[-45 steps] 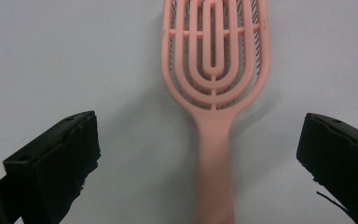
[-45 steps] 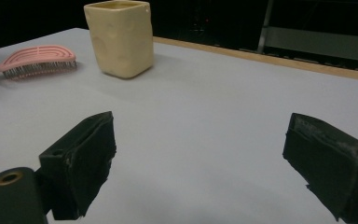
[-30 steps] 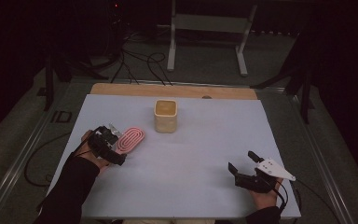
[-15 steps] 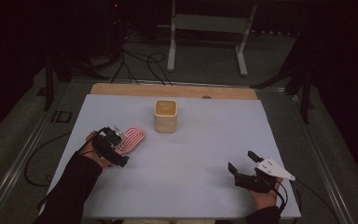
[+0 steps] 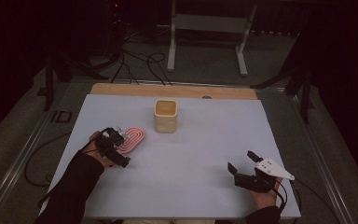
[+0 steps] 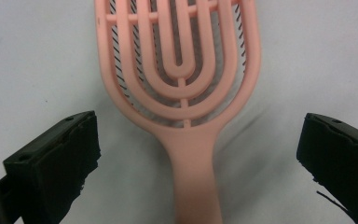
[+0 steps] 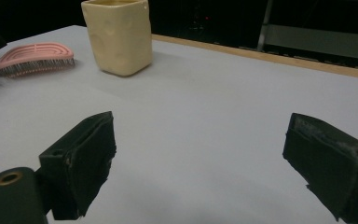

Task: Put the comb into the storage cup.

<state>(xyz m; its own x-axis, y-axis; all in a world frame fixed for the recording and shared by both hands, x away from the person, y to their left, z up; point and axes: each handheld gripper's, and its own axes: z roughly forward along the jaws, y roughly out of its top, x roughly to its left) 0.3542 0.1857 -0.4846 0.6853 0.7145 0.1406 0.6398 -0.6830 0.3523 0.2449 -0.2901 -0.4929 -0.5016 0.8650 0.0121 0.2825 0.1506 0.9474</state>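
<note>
Lying bristles-down on the pale table, the pink hairbrush is seen left of centre in the high view, just left of the cream cup and apart from it. Its long axis is shown running from its head, at upper right, down-left to the handle, which points into the left gripper. In the left gripper view the handle is seen rising from the bottom edge, midway between the two black jaws, with the vented head above. The jaws are spread wide on either side of the handle, and nothing is touched or held by them. A closing of the jaws across the handle is judged to be the step in hand. The right gripper, at lower right of the high view and well apart from the brush, is likewise held spread and empty.
</note>
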